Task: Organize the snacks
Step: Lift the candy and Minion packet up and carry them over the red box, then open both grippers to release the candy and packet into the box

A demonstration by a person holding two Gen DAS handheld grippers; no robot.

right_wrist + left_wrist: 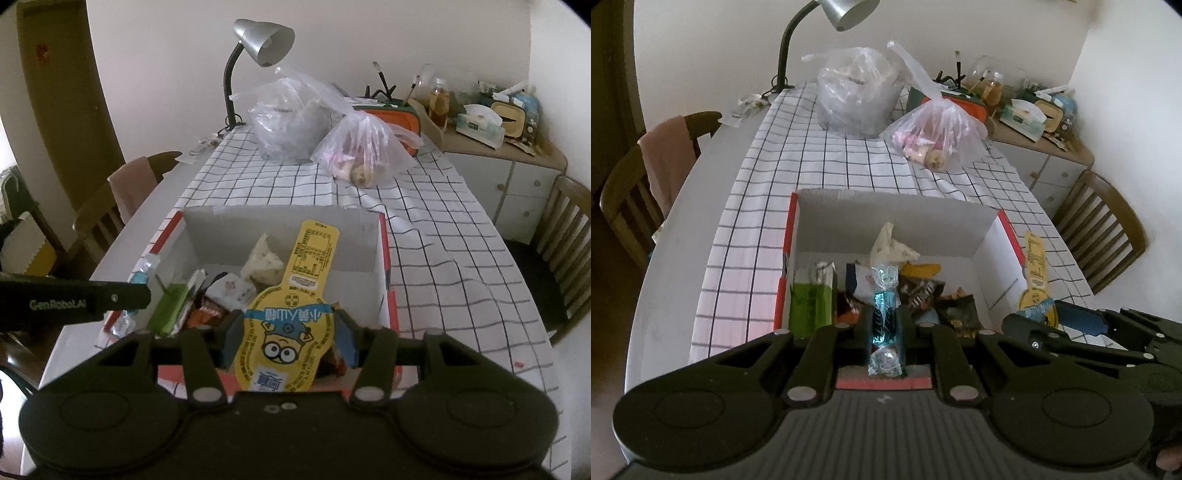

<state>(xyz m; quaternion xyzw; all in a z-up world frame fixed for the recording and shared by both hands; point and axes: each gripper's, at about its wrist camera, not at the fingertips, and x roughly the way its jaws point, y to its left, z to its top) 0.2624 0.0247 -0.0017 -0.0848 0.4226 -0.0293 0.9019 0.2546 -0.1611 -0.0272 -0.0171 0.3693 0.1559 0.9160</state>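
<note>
A white cardboard box with red edges [894, 212] [280, 229] stands on the checked tablecloth and holds several snacks: a green pack [809, 306], dark wrappers [919, 291] and a pale wrapped piece [890, 243]. My left gripper [885, 317] is shut on a teal twist-wrapped candy [884, 280], held above the box's near edge. My right gripper [290, 332] grips a long yellow cartoon snack pack [314, 258] by its wide end, over the box's near right part. The left view shows the right gripper [1039, 317] with this pack [1036, 273] just right of the box.
Two clear plastic bags [857, 96] [934, 136] with food sit on the far half of the table, by a grey desk lamp [846, 11]. Wooden chairs [635, 192] [1104, 229] flank the table. A cluttered sideboard [1034, 122] stands at the back right.
</note>
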